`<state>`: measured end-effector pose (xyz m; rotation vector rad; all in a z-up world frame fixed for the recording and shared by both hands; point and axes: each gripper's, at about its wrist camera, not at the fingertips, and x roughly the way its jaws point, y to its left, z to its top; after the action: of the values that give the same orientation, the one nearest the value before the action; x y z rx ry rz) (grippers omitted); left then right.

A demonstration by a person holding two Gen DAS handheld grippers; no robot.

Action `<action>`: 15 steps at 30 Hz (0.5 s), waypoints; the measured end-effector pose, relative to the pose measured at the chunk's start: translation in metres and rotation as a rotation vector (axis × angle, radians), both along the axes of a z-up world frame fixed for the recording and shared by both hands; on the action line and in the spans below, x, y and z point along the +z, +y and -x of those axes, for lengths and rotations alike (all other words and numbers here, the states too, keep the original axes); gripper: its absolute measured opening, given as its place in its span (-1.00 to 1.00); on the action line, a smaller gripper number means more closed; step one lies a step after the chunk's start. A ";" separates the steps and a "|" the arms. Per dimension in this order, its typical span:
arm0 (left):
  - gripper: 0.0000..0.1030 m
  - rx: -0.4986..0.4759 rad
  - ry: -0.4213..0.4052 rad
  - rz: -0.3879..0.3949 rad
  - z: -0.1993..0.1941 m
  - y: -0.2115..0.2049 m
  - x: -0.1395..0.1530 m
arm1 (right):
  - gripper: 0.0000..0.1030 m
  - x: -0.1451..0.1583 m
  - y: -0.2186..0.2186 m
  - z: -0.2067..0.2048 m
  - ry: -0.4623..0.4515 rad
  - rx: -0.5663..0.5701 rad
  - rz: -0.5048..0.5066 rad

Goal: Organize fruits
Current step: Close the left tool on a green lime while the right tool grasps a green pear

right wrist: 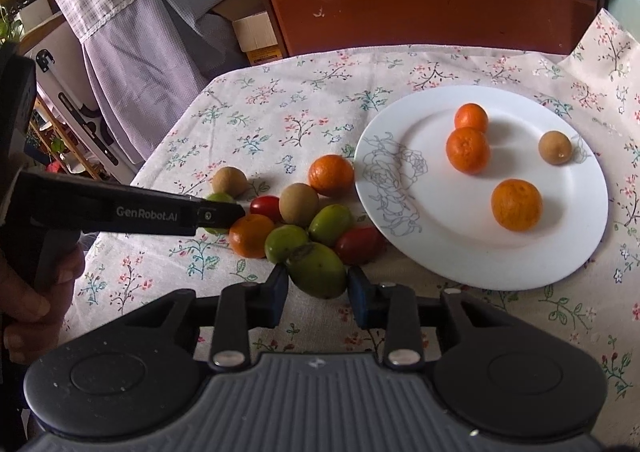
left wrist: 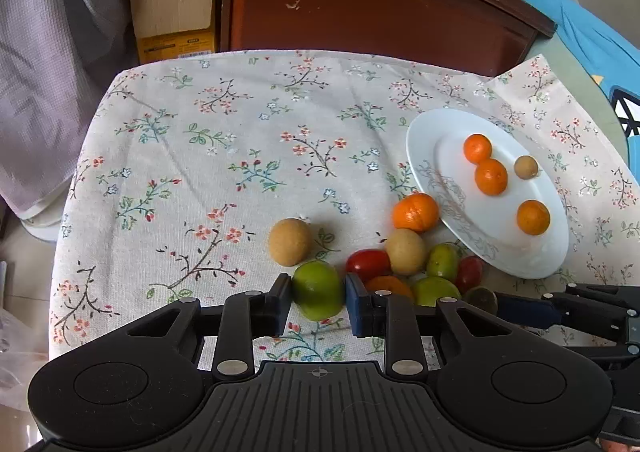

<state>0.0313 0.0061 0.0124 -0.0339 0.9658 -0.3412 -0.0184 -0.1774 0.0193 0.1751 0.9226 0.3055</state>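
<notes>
Left claw [left wrist: 318, 302]: my pads press both sides of a green fruit [left wrist: 319, 289], clamped on it at the left end of the heap.
Right claw [right wrist: 318, 290]: clamped on another green fruit [right wrist: 318, 270], one with a brown patch at its top, at the near edge of the heap.
Heap [right wrist: 296, 218]: fruit lies bunched on the cloth just left of the plate: two more green ones, two red tomatoes [right wrist: 359, 245], an orange [right wrist: 251, 235] and a tan round fruit [right wrist: 299, 203], most touching.
Beside the plate: one orange [right wrist: 331, 175] sits just by the rim.
Apart: a tan fruit [left wrist: 290, 241] lies just behind my left green fruit, a little off from the heap.
Plate [right wrist: 452, 252]: white, with a line-drawn flower; on it three oranges, two of them touching, and one small tan fruit [right wrist: 554, 147] near the far rim.
Desk [left wrist: 224, 156]: covered in a flowered cloth.
Behind: a brown wooden cabinet [left wrist: 360, 8] and a cardboard box [left wrist: 174, 18].
My hand [right wrist: 28, 292]: it grips the left claw's handle.
</notes>
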 end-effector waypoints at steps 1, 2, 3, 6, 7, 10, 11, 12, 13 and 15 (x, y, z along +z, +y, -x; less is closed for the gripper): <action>-0.49 -0.004 -0.008 -0.006 0.001 -0.001 0.001 | -0.37 0.001 0.000 0.000 -0.002 -0.003 -0.001; -0.49 -0.008 -0.015 -0.010 0.002 -0.001 0.002 | -0.37 0.001 0.000 0.000 -0.004 -0.004 -0.004; -0.49 -0.010 -0.021 -0.011 0.003 -0.002 0.003 | -0.37 0.002 -0.001 0.000 -0.005 -0.006 -0.007; -0.49 -0.004 -0.038 0.002 0.004 -0.001 0.010 | -0.37 0.005 -0.002 0.000 -0.011 -0.012 -0.019; -0.49 -0.004 -0.047 0.004 0.004 -0.001 0.013 | -0.37 0.006 -0.003 0.001 -0.014 -0.014 -0.022; -0.49 -0.016 -0.077 -0.008 0.006 -0.004 0.019 | -0.37 0.009 -0.004 0.001 -0.023 -0.020 -0.031; -0.49 -0.020 -0.088 -0.015 0.007 -0.006 0.021 | -0.37 0.010 -0.005 0.001 -0.024 -0.022 -0.034; -0.49 -0.023 -0.097 -0.020 0.008 -0.007 0.022 | -0.37 0.010 -0.005 0.000 -0.025 -0.025 -0.036; -0.49 -0.026 -0.105 -0.022 0.009 -0.008 0.024 | -0.37 0.011 -0.006 0.000 -0.026 -0.027 -0.037; -0.49 -0.028 -0.120 -0.024 0.010 -0.009 0.027 | -0.37 0.012 -0.007 0.000 -0.030 -0.034 -0.038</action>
<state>0.0218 -0.0031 0.0394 0.0221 0.8517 -0.3539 -0.0182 -0.1842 0.0310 0.2201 0.8839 0.2938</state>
